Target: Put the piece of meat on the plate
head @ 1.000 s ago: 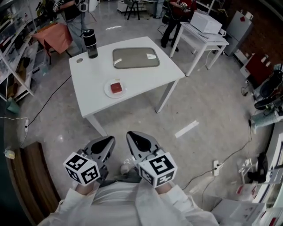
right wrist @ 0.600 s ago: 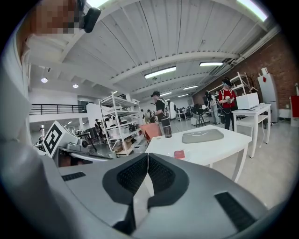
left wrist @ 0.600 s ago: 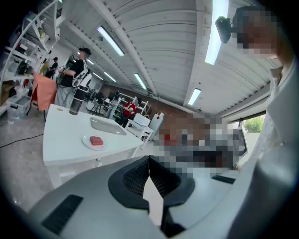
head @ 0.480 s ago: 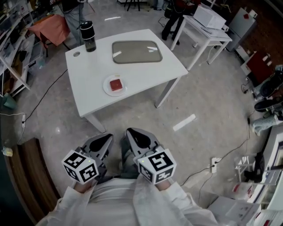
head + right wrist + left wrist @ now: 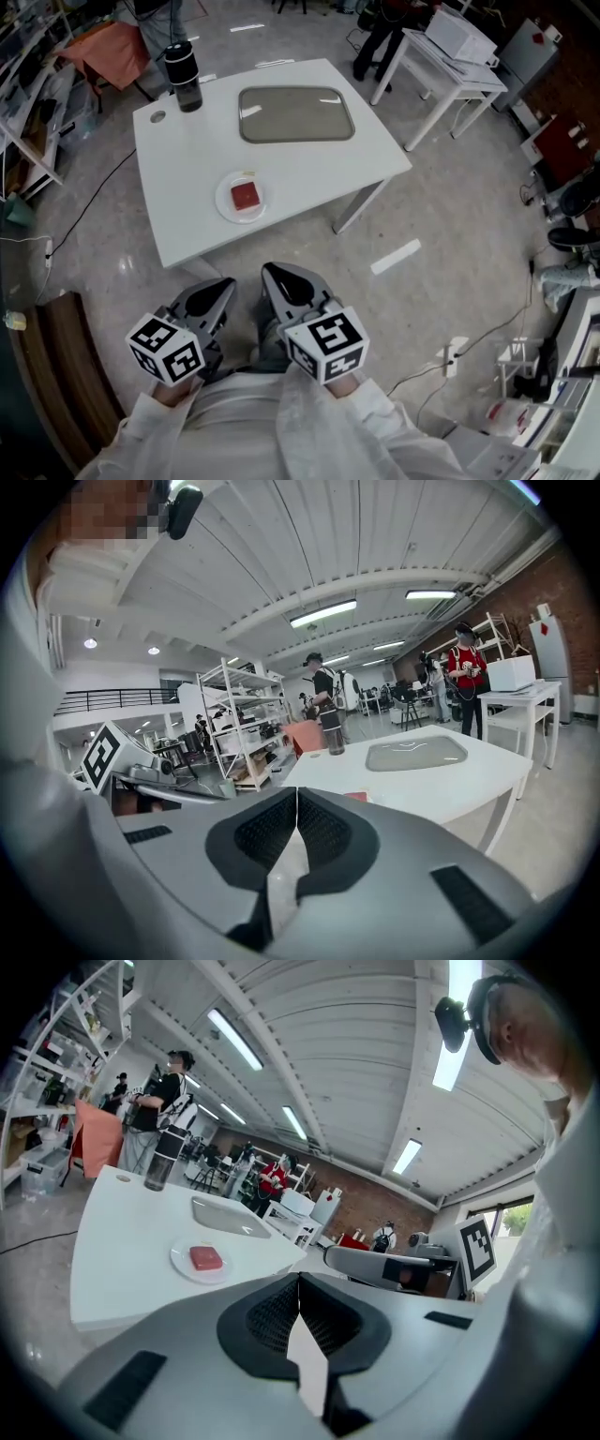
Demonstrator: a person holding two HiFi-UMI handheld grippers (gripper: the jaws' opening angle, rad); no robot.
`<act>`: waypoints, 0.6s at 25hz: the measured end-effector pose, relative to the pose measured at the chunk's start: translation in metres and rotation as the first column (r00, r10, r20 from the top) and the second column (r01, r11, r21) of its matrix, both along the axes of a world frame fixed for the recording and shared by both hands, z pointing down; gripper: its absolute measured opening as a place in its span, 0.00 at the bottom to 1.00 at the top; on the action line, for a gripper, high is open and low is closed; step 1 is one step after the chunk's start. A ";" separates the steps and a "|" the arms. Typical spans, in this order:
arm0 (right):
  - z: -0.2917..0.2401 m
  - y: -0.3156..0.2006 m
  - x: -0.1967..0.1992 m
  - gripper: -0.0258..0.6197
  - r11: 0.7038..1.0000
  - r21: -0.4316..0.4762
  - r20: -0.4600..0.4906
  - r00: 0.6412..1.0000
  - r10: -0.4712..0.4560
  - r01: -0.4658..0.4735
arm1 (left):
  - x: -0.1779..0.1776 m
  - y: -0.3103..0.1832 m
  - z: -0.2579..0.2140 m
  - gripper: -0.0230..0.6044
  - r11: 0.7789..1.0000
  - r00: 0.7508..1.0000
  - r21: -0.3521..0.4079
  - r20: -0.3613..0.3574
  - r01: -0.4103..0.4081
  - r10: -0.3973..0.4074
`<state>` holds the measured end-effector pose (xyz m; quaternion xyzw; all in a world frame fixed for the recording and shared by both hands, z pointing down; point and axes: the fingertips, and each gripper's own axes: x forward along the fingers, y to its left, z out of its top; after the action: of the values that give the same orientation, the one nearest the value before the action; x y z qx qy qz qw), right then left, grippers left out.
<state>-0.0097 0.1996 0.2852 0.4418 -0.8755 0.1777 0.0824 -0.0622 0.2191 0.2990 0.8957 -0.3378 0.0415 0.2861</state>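
From the head view, our left gripper and right gripper were both closed on nothing. The piece of meat lay on the plate well ahead of them, squarish, with no clear long axis. The left gripper view put it ahead-left of the jaws; the right gripper view hid all but a red sliver behind one jaw.

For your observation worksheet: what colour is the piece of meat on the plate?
Red; the meat shows best in the head view.

left tool, right tool, side by side (both closed)
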 end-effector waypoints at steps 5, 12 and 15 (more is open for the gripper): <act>0.001 -0.055 0.006 0.06 1.000 -0.003 0.009 1.000 -0.022 0.022 | 0.001 -0.049 0.004 0.05 1.000 0.999 -0.010 0.031 0.023 -0.022; 0.003 -0.122 0.017 0.06 0.998 -0.018 0.007 0.998 -0.060 0.060 | 0.010 -0.118 -0.001 0.05 0.997 0.996 -0.008 0.033 0.080 -0.080; 0.004 -0.149 0.022 0.06 0.997 -0.021 -0.006 0.997 -0.081 0.080 | 0.014 -0.146 -0.001 0.05 0.995 0.995 -0.007 0.031 0.099 -0.099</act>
<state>0.0120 0.0502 0.2896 0.4059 -0.8904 0.1817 0.0968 -0.0481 0.0727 0.2978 0.8758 -0.3860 0.0423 0.2866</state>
